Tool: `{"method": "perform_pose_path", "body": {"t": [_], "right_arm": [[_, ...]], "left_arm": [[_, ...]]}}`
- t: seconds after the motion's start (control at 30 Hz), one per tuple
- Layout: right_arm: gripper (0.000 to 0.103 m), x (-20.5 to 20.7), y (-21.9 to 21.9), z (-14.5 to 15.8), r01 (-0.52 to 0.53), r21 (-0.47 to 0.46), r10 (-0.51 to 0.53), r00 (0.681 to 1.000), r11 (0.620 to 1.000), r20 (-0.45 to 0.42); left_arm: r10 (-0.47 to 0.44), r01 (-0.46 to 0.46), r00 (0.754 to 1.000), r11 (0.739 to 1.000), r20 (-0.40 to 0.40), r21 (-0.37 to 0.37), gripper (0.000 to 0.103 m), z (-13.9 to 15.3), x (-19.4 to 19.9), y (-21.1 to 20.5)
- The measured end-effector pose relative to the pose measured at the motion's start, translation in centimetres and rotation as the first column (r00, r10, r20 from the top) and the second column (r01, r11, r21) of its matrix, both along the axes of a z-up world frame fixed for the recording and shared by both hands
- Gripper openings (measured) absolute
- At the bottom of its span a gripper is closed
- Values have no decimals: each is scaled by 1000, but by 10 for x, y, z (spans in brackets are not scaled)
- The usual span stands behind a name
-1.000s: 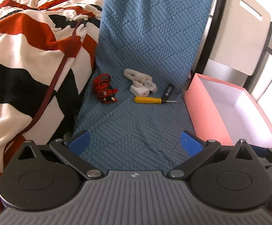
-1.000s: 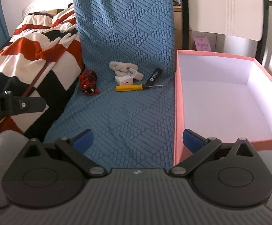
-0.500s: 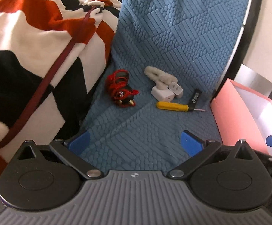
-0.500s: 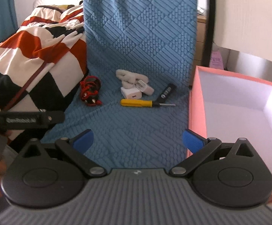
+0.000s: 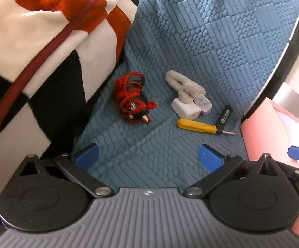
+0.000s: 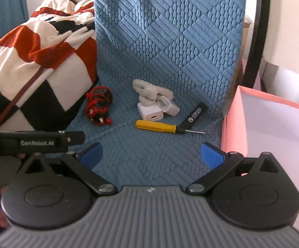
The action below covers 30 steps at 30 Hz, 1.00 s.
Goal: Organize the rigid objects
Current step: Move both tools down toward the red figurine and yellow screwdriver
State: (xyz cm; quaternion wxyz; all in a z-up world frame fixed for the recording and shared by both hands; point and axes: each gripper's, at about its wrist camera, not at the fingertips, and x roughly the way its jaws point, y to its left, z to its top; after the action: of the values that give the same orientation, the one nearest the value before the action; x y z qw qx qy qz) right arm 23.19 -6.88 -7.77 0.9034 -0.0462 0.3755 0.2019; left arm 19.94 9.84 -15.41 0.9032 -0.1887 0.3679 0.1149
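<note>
A: Biggest first? Blue cloth (image 5: 201, 47), quilted in squares of ribs and pebbles, spread flat and running up behind. Left of it a fleecy blanket (image 5: 36, 41) in red, white and black blocks.

B: Then a pink box (image 6: 232, 124), stiff card, open-topped, white inside, standing at the cloth's right edge. Seen too from the left camera (image 5: 259, 136).

A: Smaller things lying mid-cloth, well apart from the box. Red cord (image 5: 133, 99), tangled in loops, with round metal-tipped ends, farthest left. Also in the right view (image 6: 97, 107).

B: Yellow screwdriver (image 6: 159, 126), smooth plastic handle, thin steel shaft pointing toward the box. Left view (image 5: 197, 126).

A: Just behind it, a white charger (image 6: 150, 114), a glossy cube, touching a fuzzy white cable (image 6: 149, 88) bundled in loops. Left view: charger (image 5: 183, 108), cable (image 5: 182, 84).

B: Black stick (image 6: 193, 116), flat, rectangular, printed with white lettering, lying aslant by the screwdriver's shaft; touching or not, cannot tell. Left view (image 5: 224, 116).

A: Left gripper (image 5: 148, 155): blue-padded fingers wide apart, holding nothing, hovering over bare cloth short of the items.

B: Right gripper (image 6: 151, 154): likewise spread wide, empty, touching nothing, right finger just beside the box's pink wall.
</note>
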Motion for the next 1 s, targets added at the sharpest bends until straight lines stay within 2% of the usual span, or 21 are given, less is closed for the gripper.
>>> {"method": "perform_pose_path", "body": {"t": [0.2, 0.33, 0.5, 0.57, 0.67, 0.77, 0.87, 1.0], "right_arm": [[103, 36, 5, -11, -40, 99, 46, 997, 994, -59], [103, 60, 19, -19, -80, 36, 82, 995, 996, -65], [103, 81, 38, -39, -158, -122, 151, 986, 980, -65], [95, 89, 43, -48, -186, -160, 177, 982, 969, -72], [92, 105, 47, -58, -225, -194, 210, 973, 955, -95], [86, 121, 47, -71, -217, -262, 199, 976, 940, -93], [86, 141, 39, -82, -177, -256, 148, 981, 950, -129], [87, 156, 35, -90, -193, -244, 162, 977, 951, -141]], "left_arm": [[42, -43, 999, 998, -29, -37, 103, -9, 13, 22], [53, -56, 997, 997, -50, -54, 103, -15, 23, 29], [35, -41, 997, 995, -67, -95, 103, -25, 42, 39], [31, -40, 996, 993, -79, -114, 103, -30, 51, 44], [27, -37, 996, 993, -86, -115, 103, -36, 66, 45], [26, -39, 993, 993, -117, -109, 103, -43, 81, 45], [17, -35, 989, 992, -146, -121, 103, -48, 91, 47], [42, -58, 988, 993, -150, -105, 103, -51, 100, 52]]}}
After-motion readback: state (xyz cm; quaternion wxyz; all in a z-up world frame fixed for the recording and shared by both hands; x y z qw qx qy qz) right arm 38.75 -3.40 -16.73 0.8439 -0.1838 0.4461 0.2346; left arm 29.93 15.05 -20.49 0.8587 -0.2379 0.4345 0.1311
